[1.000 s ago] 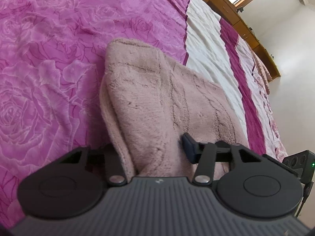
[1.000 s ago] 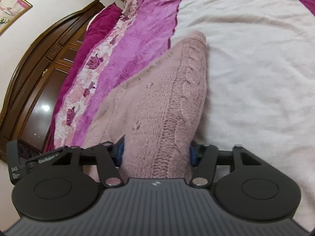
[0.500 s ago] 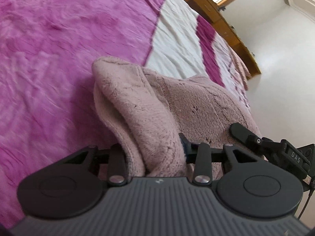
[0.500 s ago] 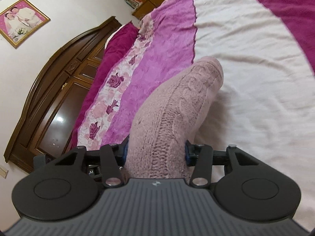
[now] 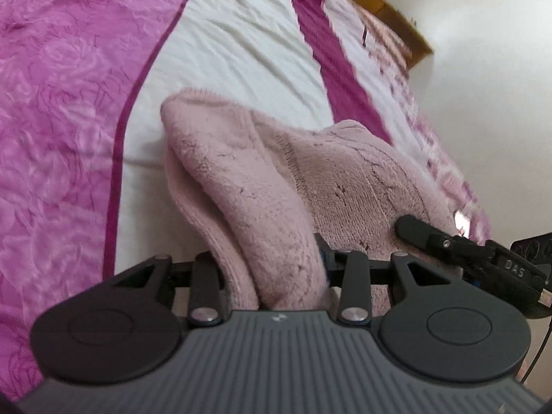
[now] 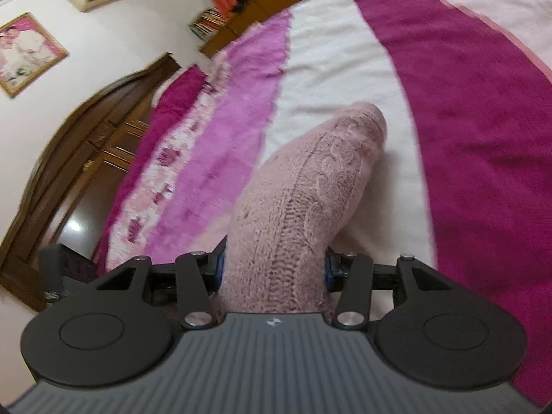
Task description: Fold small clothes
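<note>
In the left wrist view, we hold the pink knitted sweater (image 5: 262, 186) in our left gripper (image 5: 272, 258): the jaws stand narrow and pinch a thick bunched fold of the knit between them. From this grip the garment runs forward and away from us, and its far end touches the white stripe of the bedspread (image 5: 241, 34), just beside the rose-patterned magenta part. A wider part of the same sweater spreads toward the right side of this view, where the black finger of our right gripper (image 5: 424, 233) reaches into it, so both hands are close together on the near edge. In the right wrist view, the right gripper (image 6: 274, 269) also holds the pink knitted sweater (image 6: 310, 186); the blue pads press a rolled, cable-knit bundle from both sides, with the jaws at about a middle width. Here the long axis of the bundle goes straight ahead from the claw and a little to the right, and the far tip hangs over the white stripe of the bedspread (image 6: 331, 51). We judge that the coming move depends on this: the free end lies ahead of both claws, so the held edge must travel forward over it to make the fold.
</note>
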Tool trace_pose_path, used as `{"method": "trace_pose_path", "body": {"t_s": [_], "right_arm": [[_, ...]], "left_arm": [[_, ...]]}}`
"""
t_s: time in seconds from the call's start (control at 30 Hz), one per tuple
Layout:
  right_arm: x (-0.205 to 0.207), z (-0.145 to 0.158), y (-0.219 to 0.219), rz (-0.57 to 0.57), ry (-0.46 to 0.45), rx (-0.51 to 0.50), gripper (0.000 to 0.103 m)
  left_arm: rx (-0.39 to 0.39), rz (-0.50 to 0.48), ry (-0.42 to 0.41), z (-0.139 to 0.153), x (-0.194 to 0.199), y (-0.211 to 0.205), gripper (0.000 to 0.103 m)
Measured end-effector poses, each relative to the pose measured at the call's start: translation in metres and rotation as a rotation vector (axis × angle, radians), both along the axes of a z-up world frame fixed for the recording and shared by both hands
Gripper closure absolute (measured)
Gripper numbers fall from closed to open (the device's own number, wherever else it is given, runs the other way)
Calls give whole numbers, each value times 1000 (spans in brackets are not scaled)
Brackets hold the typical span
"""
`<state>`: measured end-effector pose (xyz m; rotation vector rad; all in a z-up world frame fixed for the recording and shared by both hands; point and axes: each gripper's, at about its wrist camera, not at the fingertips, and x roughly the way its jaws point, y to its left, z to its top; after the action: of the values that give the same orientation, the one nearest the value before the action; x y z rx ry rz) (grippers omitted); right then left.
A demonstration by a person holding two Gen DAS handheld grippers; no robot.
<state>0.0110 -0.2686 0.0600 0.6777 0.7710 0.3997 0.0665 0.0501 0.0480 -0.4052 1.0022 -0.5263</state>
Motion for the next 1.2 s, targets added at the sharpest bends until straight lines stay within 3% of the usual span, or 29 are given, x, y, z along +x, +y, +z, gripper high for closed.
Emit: {"method": "trace_pose_path", "body": {"t_s": [0.13, 0.27, 0.73, 0.97, 1.1, 1.2], "right_arm": [[-8, -37, -15, -19, 77, -19, 49], [-15, -57, -14, -14, 85, -35, 46], [-38, -36, -8, -31, 44, -130, 36], [-58, -21, -4, -32, 21, -191, 35], [-71, -13, -3, -38, 6, -210, 29], [-82, -6, -2, -34, -8, -225, 24]], "left_arm": [[48, 9, 19, -9, -5, 1, 63], [120, 8, 2, -10, -13, -1, 62], [244, 69, -68, 11, -55, 4, 58], [342, 70, -124, 18, -78, -1, 58], [344, 92, -117, 18, -88, 3, 57], [344, 117, -108, 18, -95, 7, 50]]}}
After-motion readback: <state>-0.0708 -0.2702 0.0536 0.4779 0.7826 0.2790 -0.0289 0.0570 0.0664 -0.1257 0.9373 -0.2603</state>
